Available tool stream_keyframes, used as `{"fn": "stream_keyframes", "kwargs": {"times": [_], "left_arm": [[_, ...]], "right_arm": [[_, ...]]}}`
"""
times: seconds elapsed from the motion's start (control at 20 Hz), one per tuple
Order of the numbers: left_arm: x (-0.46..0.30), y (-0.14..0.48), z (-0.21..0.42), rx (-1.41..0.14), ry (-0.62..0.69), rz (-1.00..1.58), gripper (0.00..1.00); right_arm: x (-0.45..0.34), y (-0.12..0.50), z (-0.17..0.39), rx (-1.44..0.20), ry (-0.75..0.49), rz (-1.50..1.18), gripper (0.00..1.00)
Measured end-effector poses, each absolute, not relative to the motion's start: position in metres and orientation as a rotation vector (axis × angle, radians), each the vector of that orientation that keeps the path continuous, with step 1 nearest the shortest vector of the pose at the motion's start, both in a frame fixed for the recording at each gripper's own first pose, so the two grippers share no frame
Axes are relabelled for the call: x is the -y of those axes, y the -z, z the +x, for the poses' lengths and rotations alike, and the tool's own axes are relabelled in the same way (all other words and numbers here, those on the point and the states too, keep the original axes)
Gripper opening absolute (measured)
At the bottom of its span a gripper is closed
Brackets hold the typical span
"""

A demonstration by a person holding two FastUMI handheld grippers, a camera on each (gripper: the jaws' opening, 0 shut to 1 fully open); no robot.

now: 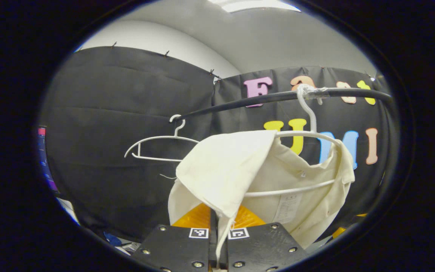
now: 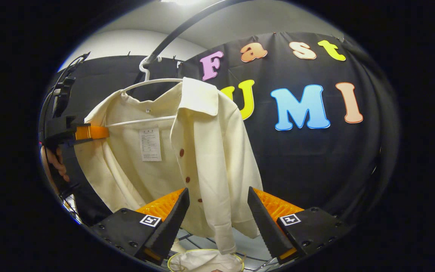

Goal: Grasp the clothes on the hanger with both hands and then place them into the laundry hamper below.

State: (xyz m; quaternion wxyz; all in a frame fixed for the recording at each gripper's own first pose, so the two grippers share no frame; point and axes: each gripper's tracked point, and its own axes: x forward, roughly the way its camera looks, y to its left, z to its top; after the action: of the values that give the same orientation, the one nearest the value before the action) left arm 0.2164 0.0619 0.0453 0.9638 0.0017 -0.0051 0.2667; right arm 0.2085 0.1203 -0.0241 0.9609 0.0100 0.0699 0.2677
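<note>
- The cream shirt (image 2: 202, 151) is on its white hanger (image 1: 308, 134), and the hanger's hook is over the dark rail (image 1: 270, 99). So the shirt is not off yet.
- In the left gripper view, the left gripper (image 1: 217, 241) is squeezed tight on a fold of the shirt. The cloth goes down between its two fingers, and both press on it.
- That side of the shirt is pulled up and out from the hanger, so I think the first grab is done.
- In the right gripper view, the right gripper (image 2: 217, 215) is wide apart. The front edge of the shirt, the part with the buttons, hangs in the gap between its fingers. They do not touch it yet.
- The same view shows the left gripper at the far left side of the shirt, with a hand (image 2: 53, 162) holding it.
- Another white hanger (image 1: 157, 145) hangs bare at the end of the rail.
- Low down in the right gripper view I see a round rim with pale cloth in it. It may be the laundry hamper (image 2: 206, 252), but I cannot tell for sure.
- Left to do, I think: close the right gripper on the shirt, slip the shirt off the hanger, and drop it in the hamper.
</note>
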Motion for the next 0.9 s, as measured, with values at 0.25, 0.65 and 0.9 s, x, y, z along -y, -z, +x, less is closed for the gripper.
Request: {"fn": "stream_keyframes", "kwargs": {"times": [0.25, 0.65, 0.9], "left_arm": [[-0.059, -0.05, 0.206, 0.001, -0.47, -0.044, 0.04], [-0.053, -0.058, 0.198, -0.019, -0.305, -0.067, 0.05], [-0.05, -0.056, 0.201, -0.016, -0.259, -0.094, 0.05]], "right_arm": [[-0.166, -0.014, 0.197, -0.086, -0.589, 0.042, 0.98], [-0.209, -0.043, 0.204, -0.02, -0.525, 0.0, 0.98], [-0.211, -0.042, 0.23, 0.008, -0.415, -0.064, 0.98]]}}
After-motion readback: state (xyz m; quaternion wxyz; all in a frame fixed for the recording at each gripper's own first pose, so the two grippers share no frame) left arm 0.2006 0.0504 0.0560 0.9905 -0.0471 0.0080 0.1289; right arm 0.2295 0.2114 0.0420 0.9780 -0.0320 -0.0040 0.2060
